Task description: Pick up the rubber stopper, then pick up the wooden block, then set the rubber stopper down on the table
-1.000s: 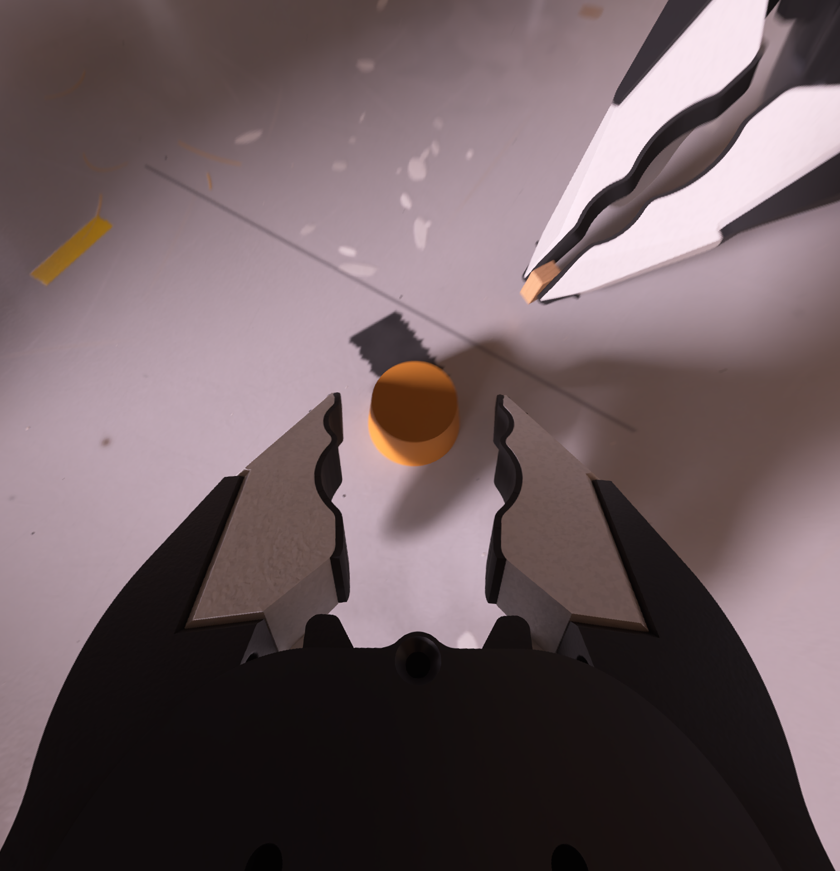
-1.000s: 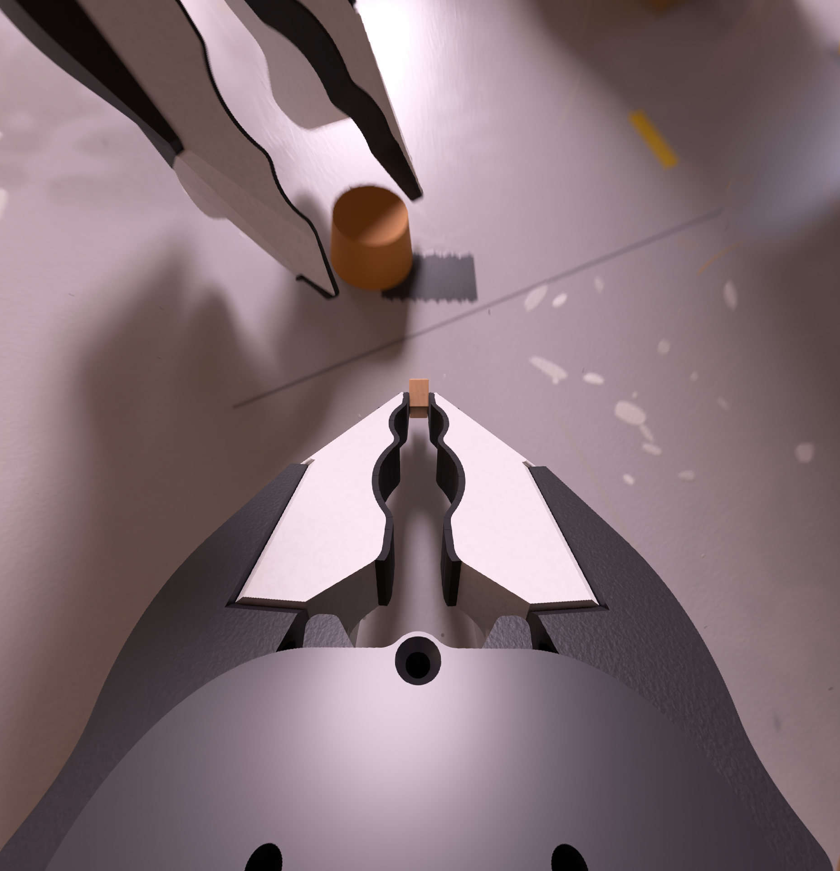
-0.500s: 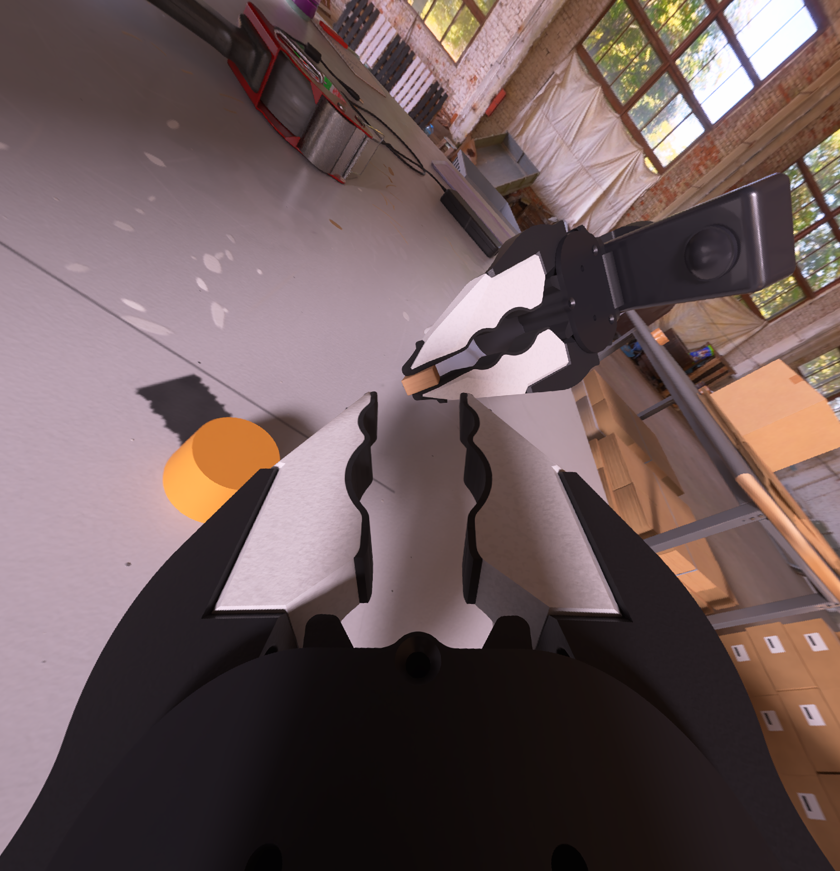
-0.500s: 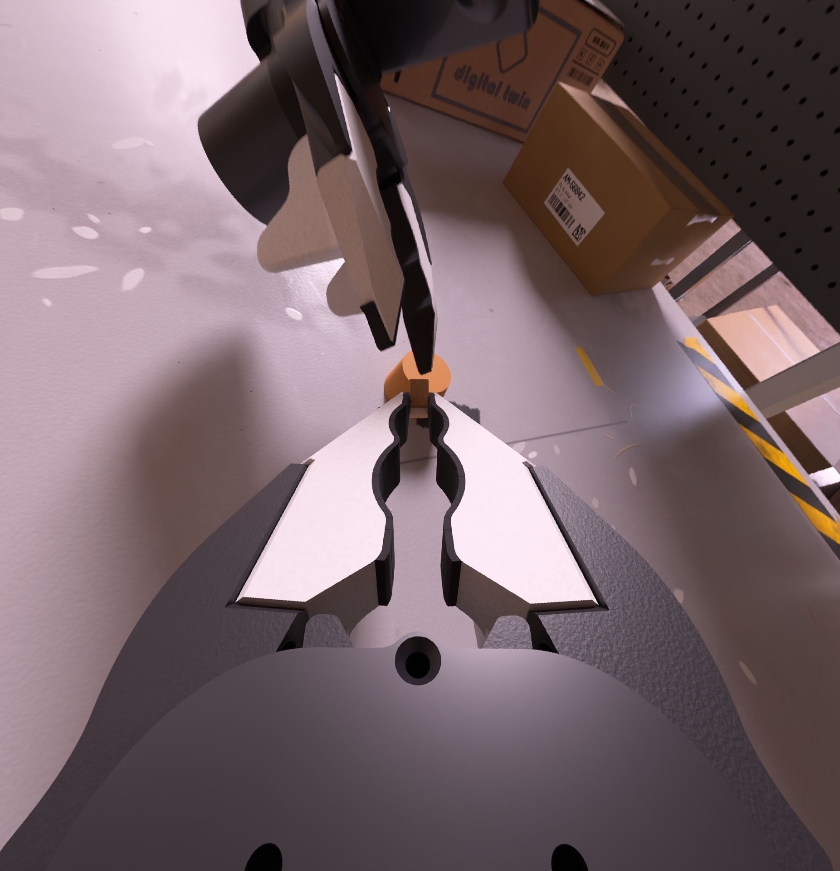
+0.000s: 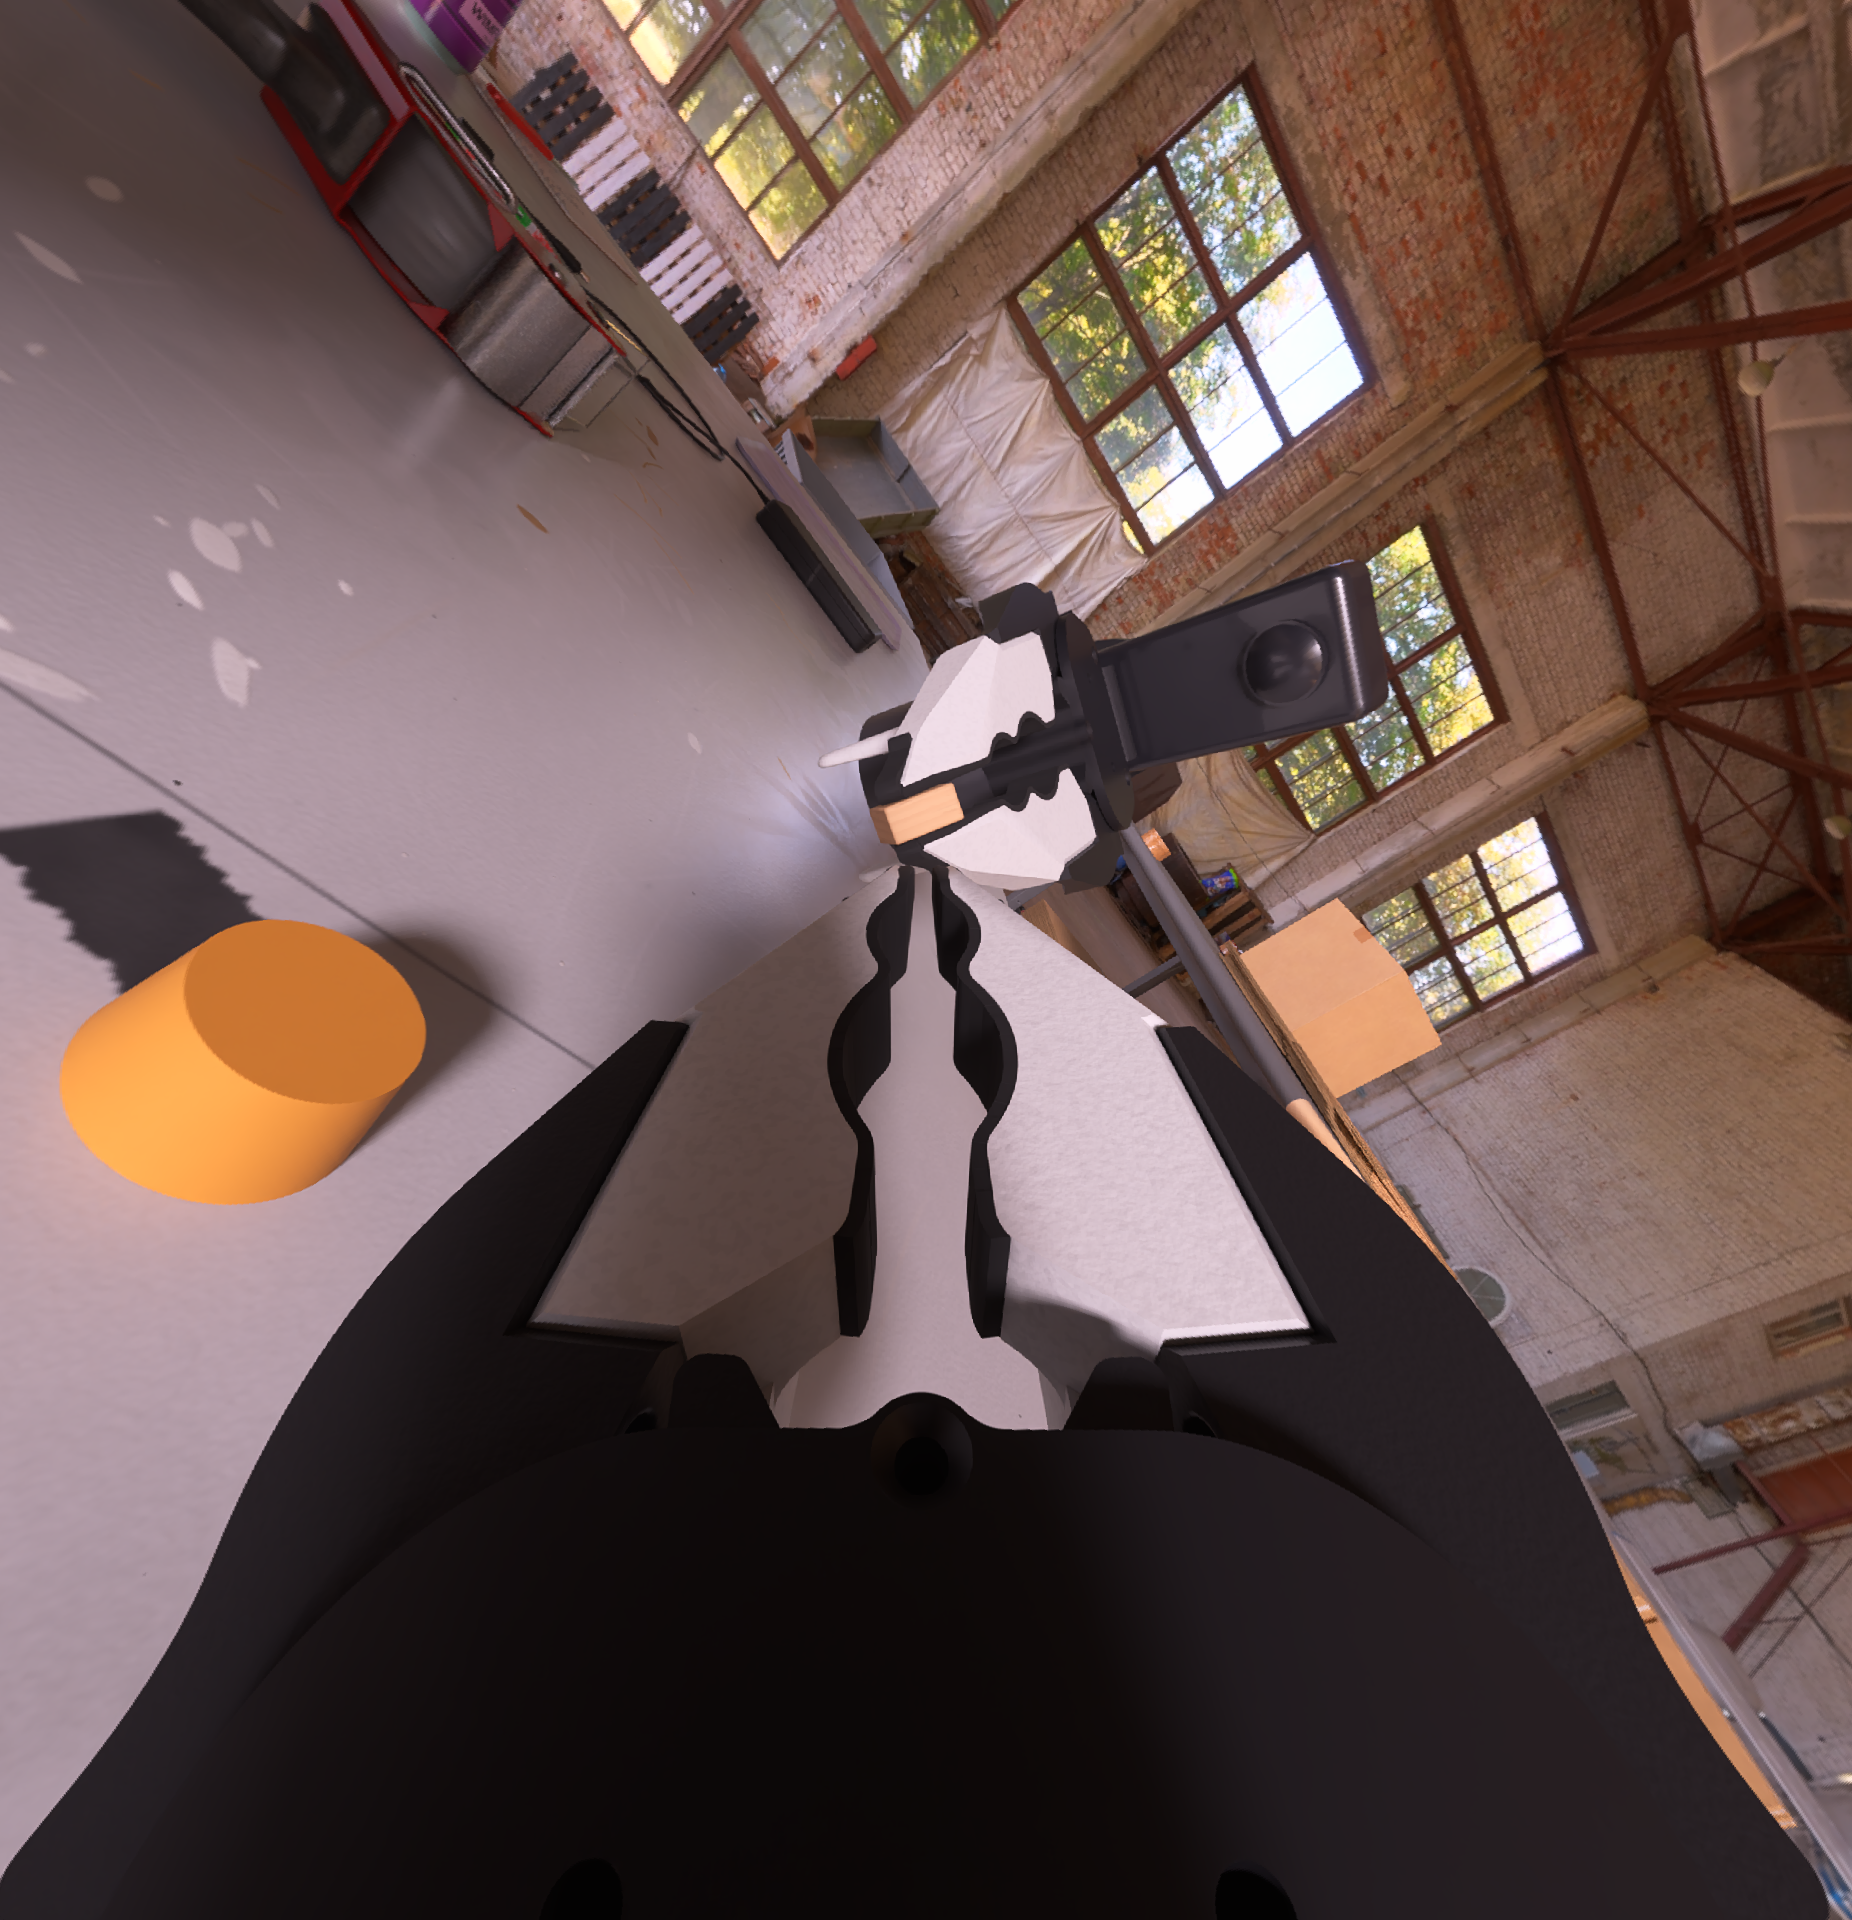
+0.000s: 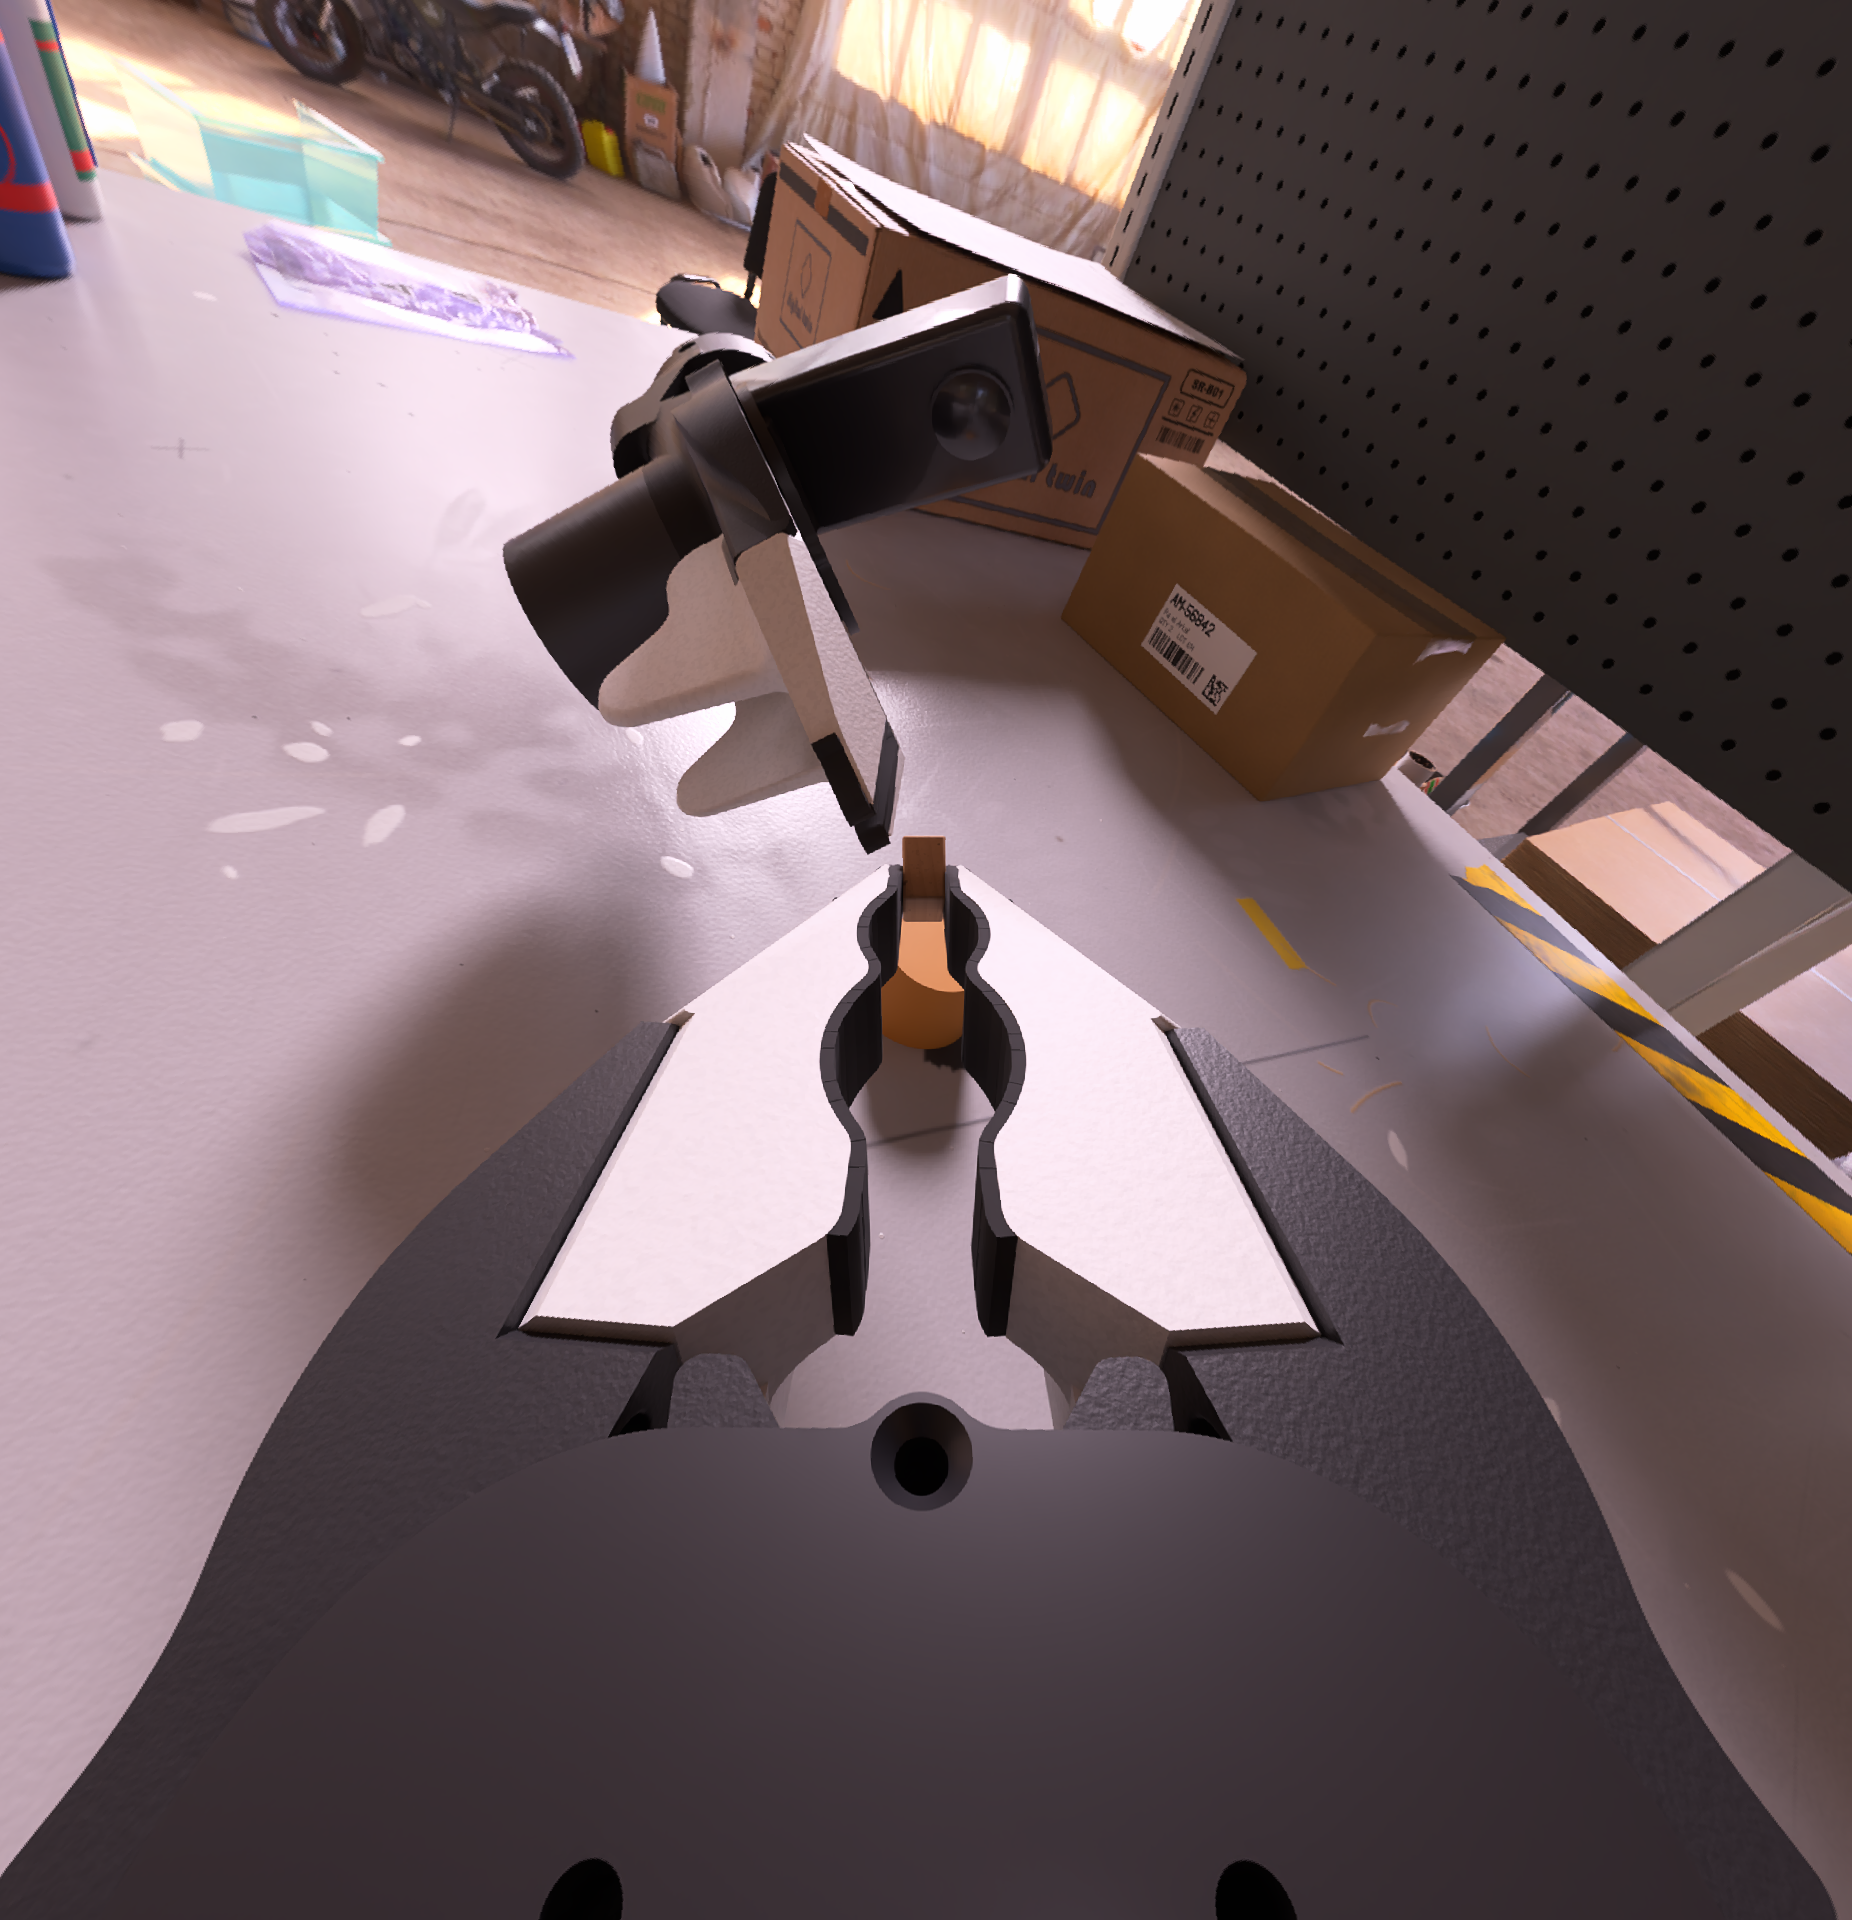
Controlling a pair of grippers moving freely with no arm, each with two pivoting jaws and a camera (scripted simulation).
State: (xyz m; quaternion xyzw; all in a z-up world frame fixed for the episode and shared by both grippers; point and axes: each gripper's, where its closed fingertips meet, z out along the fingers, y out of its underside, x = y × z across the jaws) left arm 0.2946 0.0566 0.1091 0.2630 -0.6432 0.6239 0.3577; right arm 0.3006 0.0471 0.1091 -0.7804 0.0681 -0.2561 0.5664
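Note:
The orange rubber stopper (image 5: 241, 1060) stands on the grey table (image 5: 434, 675), to the left of my left gripper (image 5: 920, 878) and clear of it. The left gripper is shut and empty, tilted up off the table. My right gripper (image 6: 922, 883) is shut on the small wooden block (image 6: 924, 868) at its fingertips and holds it above the table. In the left wrist view the right gripper (image 5: 906, 831) hangs just beyond my left fingertips with the block (image 5: 914, 816) in it. In the right wrist view the stopper (image 6: 917, 987) shows between the fingers and the left gripper (image 6: 870, 821) hangs just above the block.
Two cardboard boxes (image 6: 1265, 623) sit at the far right under a dark pegboard (image 6: 1524, 312). The table's right edge has yellow-black striping (image 6: 1680, 1070). A purple sheet (image 6: 402, 286) lies far left. A red-framed machine (image 5: 434, 208) stands beyond the table.
My left gripper let go around the stopper, swung right and tilted up, and its fingers closed on nothing. The stopper stays on the table. My right gripper also tilted up, still holding the block.

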